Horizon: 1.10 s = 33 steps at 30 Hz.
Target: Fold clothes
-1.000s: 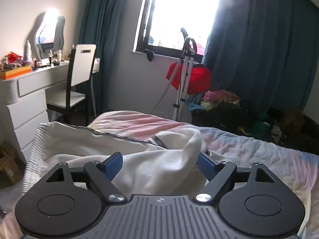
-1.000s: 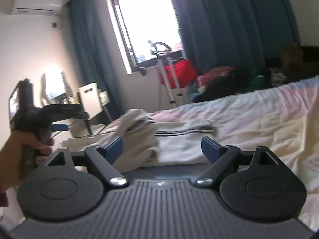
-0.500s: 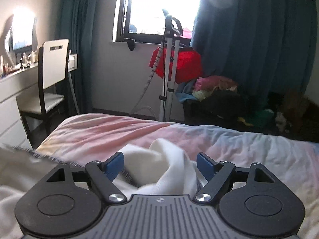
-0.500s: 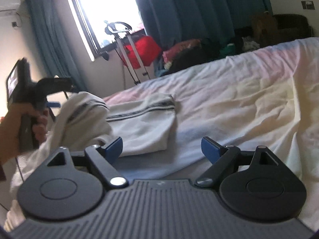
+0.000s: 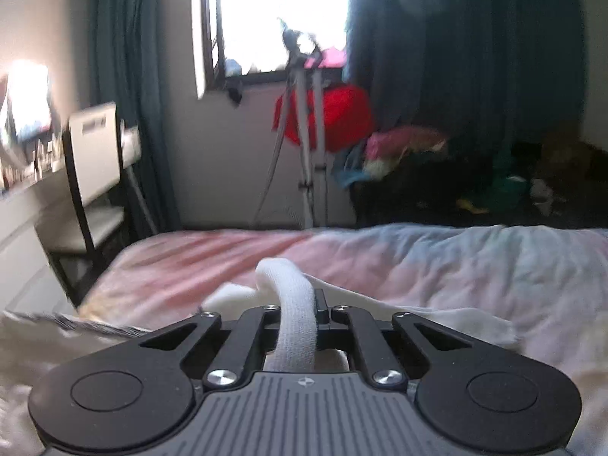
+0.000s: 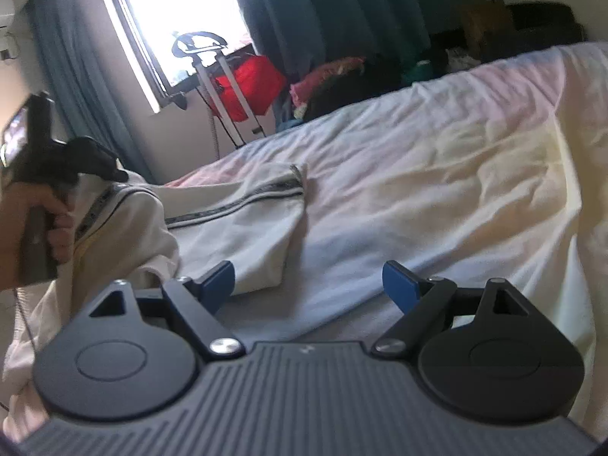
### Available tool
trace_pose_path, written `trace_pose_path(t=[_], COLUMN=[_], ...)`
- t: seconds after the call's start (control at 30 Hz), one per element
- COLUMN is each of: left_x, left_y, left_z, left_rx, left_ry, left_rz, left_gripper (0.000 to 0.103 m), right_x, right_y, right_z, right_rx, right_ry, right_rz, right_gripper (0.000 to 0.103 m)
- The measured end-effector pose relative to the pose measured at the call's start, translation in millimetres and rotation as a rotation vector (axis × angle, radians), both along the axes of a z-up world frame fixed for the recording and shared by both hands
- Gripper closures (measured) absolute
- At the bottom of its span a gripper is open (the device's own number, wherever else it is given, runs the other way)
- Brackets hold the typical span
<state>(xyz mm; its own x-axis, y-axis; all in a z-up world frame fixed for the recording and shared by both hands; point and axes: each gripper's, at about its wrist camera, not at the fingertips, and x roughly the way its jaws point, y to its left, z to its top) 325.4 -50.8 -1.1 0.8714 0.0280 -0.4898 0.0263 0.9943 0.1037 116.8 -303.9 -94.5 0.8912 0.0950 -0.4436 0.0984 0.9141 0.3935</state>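
White garment (image 5: 296, 326) edge clamped in left gripper (image 5: 304, 304) fingers; right gripper (image 6: 307, 285) fingers apart.

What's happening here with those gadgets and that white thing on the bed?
A person is folding a white garment on a bed, with a two-finger gripper in each hand. The left gripper is clamped shut on a ribbed fold of the garment. The right gripper is open and holds nothing; it hangs just in front of the garment's near corner. Part of the garment lies flat on the bed, and the rest is bunched up by the left hand.
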Motion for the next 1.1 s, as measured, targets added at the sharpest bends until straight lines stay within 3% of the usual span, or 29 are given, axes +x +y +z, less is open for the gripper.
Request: trace_pose_path(t=[0.13, 0.23, 0.37, 0.5, 0.67, 0.77, 0.9, 1.1], left_x=[-80.2, -142.8, -217.7, -259.2, -273.3, -276.7, -284.3, -284.9], left_y=[2.5, 14.8, 37.3, 39.9, 48.9, 59.9, 74.3, 80.4], left_z=[18.6, 21.5, 1.1, -33.6, -41.5, -37.3, -44.2, -59.9], left_rx=[0.045, 0.009, -0.113, -0.122, -0.192, -0.241, -0.312, -0.351], left_ry=[-0.081, -0.120, -0.094, -0.016, 0.007, -0.011, -0.012, 0.010], left_rz=[-0.067, -0.089, -0.096, -0.082, -0.055, -0.046, -0.011, 0.011], left_gripper=[0.098, 0.098, 0.098, 0.098, 0.098, 0.098, 0.098, 0.098], right_x=[-16.4, -30.4, -51.9, -71.6, -88.0, -83.9, -52.0, 38.8], right_y=[2.4, 4.5, 9.8, 17.0, 28.3, 27.3, 23.1, 21.5], right_z=[11.1, 18.7, 24.2, 18.0, 3.7, 2.4, 9.3, 17.1], right_rx=[-0.009, -0.011, -0.003, 0.106, 0.250, 0.324, 0.376, 0.357], right_ry=[-0.038, -0.060, -0.081, -0.071, -0.041, -0.023, 0.008, 0.033], right_rz=[-0.007, -0.014, -0.012, 0.038, 0.138, 0.142, 0.118, 0.079], right_gripper=[0.016, 0.016, 0.016, 0.016, 0.018, 0.022, 0.026, 0.026])
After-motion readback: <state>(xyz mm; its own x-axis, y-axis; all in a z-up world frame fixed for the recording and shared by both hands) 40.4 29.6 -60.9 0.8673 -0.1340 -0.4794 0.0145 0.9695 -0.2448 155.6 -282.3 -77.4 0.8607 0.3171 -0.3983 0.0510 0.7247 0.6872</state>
